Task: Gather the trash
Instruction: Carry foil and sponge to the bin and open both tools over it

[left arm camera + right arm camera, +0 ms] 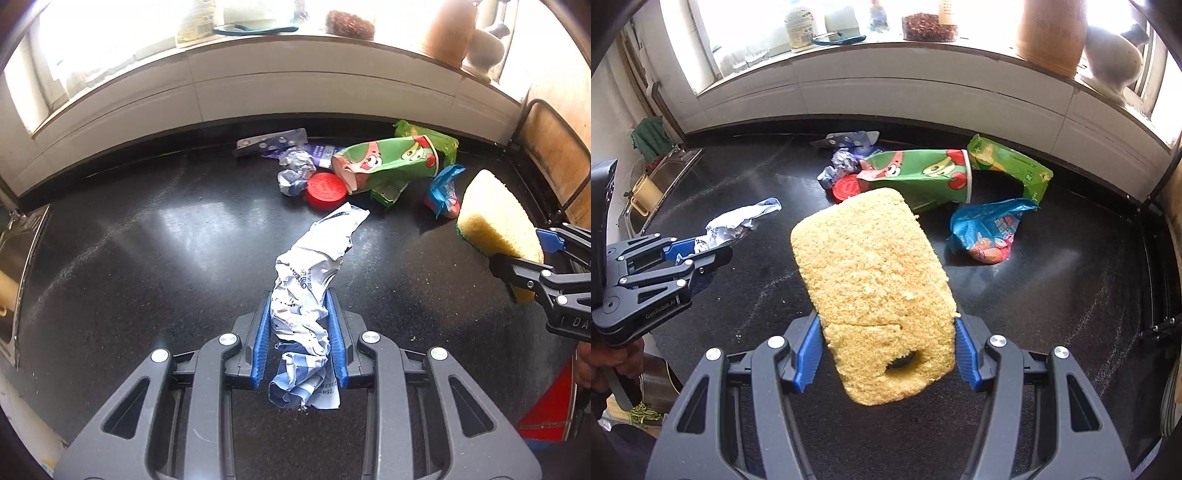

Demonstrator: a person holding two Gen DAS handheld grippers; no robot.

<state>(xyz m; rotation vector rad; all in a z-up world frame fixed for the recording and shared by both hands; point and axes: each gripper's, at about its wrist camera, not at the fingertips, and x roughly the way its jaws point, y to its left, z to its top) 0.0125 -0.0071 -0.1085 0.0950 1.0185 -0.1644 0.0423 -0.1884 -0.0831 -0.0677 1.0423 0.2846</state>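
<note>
Left wrist view: the left claw (pixel 300 332) is clamped on a crumpled white wrapper (pixel 310 280) with blue print, its blue pads (pixel 260 343) pressing both sides, and the wrapper hangs clear of the black counter (pixel 147 258). At the right edge, the right claw (pixel 517 254) grips a yellow sponge (pixel 495 225). Toward the back of the counter lies the remaining trash: a green cartoon-printed paper cup (pixel 391 162) on its side, a red lid (pixel 325 191) just beside its mouth, a crumpled foil wrapper (pixel 295 170), a pill blister pack (pixel 271 142) and a blue snack bag (pixel 445 192). The right wrist view shows the sponge (pixel 871 280) squeezed between that claw's pads (pixel 966 354), held above the counter, with a hole near its lower end.
</note>
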